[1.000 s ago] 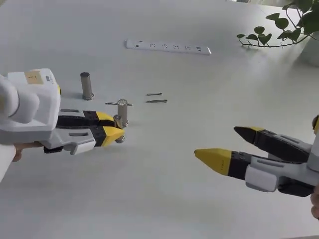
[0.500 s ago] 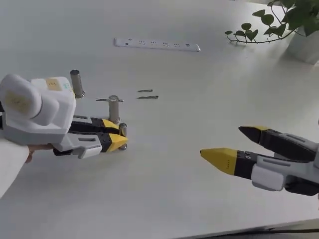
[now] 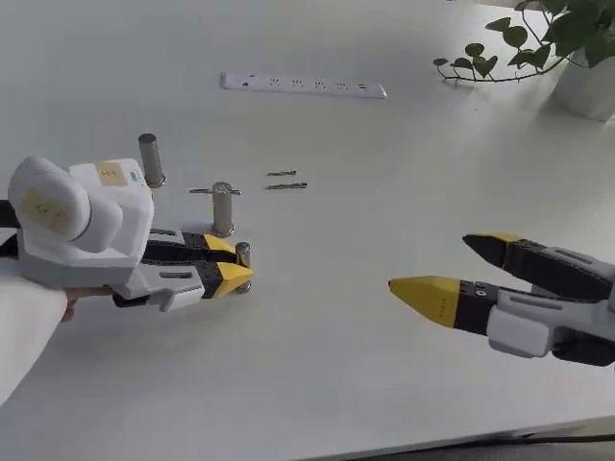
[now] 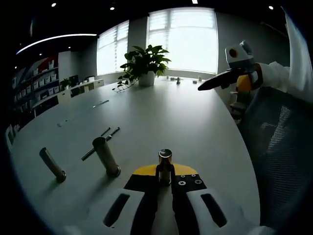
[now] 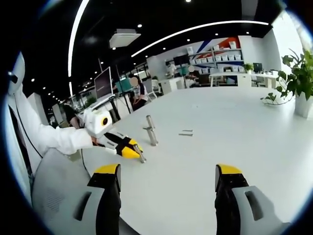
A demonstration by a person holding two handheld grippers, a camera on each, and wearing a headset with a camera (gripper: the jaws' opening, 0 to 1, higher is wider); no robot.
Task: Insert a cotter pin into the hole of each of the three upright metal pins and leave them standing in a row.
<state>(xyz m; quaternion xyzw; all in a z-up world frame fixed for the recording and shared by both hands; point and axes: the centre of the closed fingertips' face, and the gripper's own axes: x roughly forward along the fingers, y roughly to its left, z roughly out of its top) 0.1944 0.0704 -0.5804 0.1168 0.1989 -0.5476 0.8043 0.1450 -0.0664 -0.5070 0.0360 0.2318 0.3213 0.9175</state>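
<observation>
Your left gripper (image 3: 236, 261) is clamped on the near pin (image 3: 243, 254), jaws closed on the shaft just under the head. That pin is upright and low at the table (image 3: 317, 365). Its foot looks to be on the surface, but I can't tell for sure. In the left gripper view the same pin sits dead centre between the yellow jaw tips, with the head poking up above them.

Your right gripper (image 3: 437, 262) is off to the right, well apart from every pin. Its jaws are spread wide and hold nothing. The right gripper view agrees: the two yellow-tipped jaws are apart with bare table between them.

The middle pin (image 3: 222, 207) stands upright just beyond the left gripper's tips, near the held pin but not touching it. A cotter pin (image 3: 205, 191) runs crosswise through it near the top and sticks out more on the left side. The far pin (image 3: 149, 158) stands upright further back and to the left, apart from the middle one. The three pins make a slanted line from back left to front right.

Two loose cotter pins (image 3: 287, 185) lie flat on the table to the right of the middle pin, side by side and close together.

A power strip (image 3: 303, 85) lies flat at the back. A plant (image 3: 548, 29) trails over the back right corner. Your white sleeve (image 3: 14, 331) shows at bottom left, behind the left gripper.
</observation>
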